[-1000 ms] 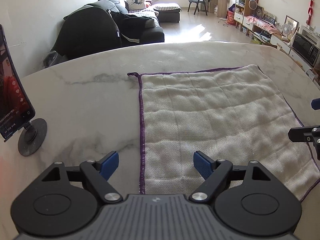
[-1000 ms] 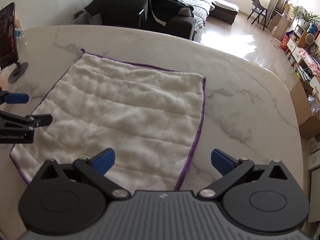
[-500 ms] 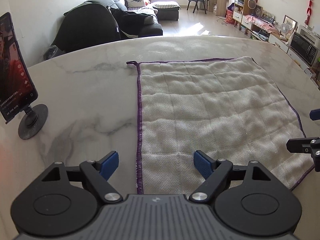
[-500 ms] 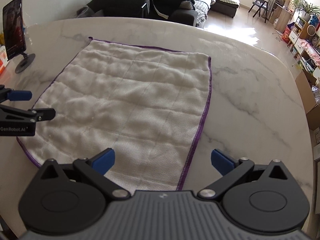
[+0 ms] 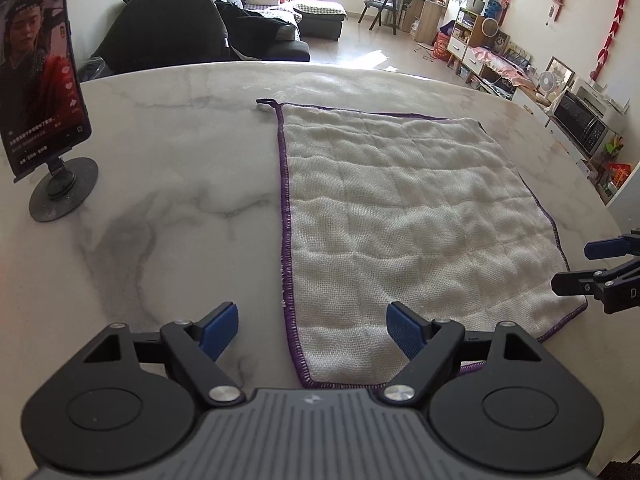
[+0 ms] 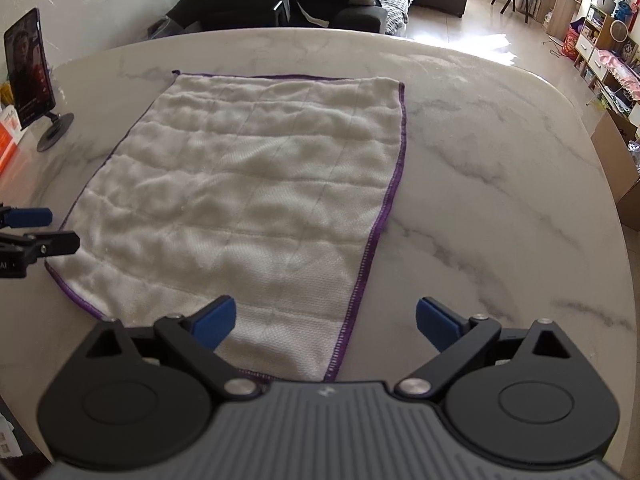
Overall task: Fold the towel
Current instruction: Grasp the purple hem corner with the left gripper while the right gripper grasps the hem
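Observation:
A white waffle towel [image 5: 404, 224] with a purple hem lies flat and spread out on the marble table; it also shows in the right wrist view [image 6: 248, 208]. My left gripper [image 5: 312, 330] is open and empty above the towel's near left corner. My right gripper [image 6: 326, 322] is open and empty above the near right corner, its fingers straddling the purple right hem. Each gripper shows at the edge of the other's view: the right gripper [image 5: 576, 266] and the left gripper [image 6: 52, 230].
A phone on a round black stand [image 5: 40, 92] stands at the table's left, also in the right wrist view [image 6: 32, 76]. An orange box [image 6: 8, 136] lies beside it. The table's far edge [image 5: 320, 66] faces a dark sofa [image 5: 200, 28].
Both grippers have pulled back towards the near edge of the towel and risen a little, so more of the towel and table shows. The towel has not moved. Both stay open.

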A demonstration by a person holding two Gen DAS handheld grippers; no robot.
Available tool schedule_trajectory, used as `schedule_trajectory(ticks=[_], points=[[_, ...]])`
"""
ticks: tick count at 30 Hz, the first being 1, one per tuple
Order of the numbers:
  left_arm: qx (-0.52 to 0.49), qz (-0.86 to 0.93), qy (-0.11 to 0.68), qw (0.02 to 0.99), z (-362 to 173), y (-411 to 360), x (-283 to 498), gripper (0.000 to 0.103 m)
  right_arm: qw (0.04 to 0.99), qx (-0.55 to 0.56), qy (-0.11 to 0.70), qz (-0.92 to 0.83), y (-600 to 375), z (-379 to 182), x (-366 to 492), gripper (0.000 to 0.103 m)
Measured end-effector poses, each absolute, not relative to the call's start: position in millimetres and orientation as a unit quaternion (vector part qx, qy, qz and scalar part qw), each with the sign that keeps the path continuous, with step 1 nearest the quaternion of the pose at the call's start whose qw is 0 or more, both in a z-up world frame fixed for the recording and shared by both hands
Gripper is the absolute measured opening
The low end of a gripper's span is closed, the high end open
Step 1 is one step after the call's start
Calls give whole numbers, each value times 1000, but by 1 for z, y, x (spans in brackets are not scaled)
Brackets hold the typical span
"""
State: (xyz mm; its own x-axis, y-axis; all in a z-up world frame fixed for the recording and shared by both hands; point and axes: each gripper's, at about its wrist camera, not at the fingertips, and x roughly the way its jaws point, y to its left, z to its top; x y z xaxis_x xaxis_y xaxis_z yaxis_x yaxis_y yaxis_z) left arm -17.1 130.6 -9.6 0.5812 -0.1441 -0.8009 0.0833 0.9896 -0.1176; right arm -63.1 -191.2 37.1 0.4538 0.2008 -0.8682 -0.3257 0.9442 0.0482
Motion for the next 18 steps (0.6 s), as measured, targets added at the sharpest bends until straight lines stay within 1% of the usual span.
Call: schedule_trajectory(ticks=[2, 3, 5, 6, 8, 10, 11, 12, 13, 14, 15, 16, 17, 18], points=[[-44, -74, 456, 886, -9, 136, -22, 72, 848, -65, 500, 160, -192, 37, -67, 90], [-47, -77, 457, 885, -9, 138, -24, 70, 848, -65, 500, 161, -193, 38, -69, 89], [-52, -81, 457, 884, -8, 142, -28, 60, 847, -63, 502, 162, -196, 36, -71, 80], [-54, -83, 457, 884, -8, 144, -31, 58, 847, -63, 503, 163, -197, 35, -72, 79], [-54, -84, 456, 884, -8, 144, -35, 44, 850, -66, 496, 164, -197, 34, -75, 74], [-53, -86, 456, 884, -8, 144, -37, 36, 853, -77, 490, 163, -197, 34, -79, 69], [-54, -89, 457, 884, -8, 143, -39, 28, 854, -79, 488, 164, -197, 35, -81, 63], [-54, -94, 457, 883, -8, 141, -40, 22, 854, -80, 486, 167, -198, 36, -83, 60], [-53, -98, 458, 882, -9, 140, -41, 16, 855, -80, 484, 169, -198, 36, -85, 54], [-50, -98, 458, 882, -9, 138, -42, 16, 855, -81, 483, 172, -198, 37, -86, 48], [-45, -98, 456, 883, -9, 136, -43, 14, 855, -81, 483, 173, -199, 38, -87, 45], [-42, -98, 456, 884, -9, 135, -44, 12, 855, -80, 482, 174, -200, 40, -89, 38], [-41, -99, 456, 883, -9, 134, -44, 10, 856, -78, 481, 174, -202, 40, -90, 29], [-42, -102, 457, 883, -9, 133, -45, 10, 856, -76, 481, 174, -203, 41, -90, 24]])
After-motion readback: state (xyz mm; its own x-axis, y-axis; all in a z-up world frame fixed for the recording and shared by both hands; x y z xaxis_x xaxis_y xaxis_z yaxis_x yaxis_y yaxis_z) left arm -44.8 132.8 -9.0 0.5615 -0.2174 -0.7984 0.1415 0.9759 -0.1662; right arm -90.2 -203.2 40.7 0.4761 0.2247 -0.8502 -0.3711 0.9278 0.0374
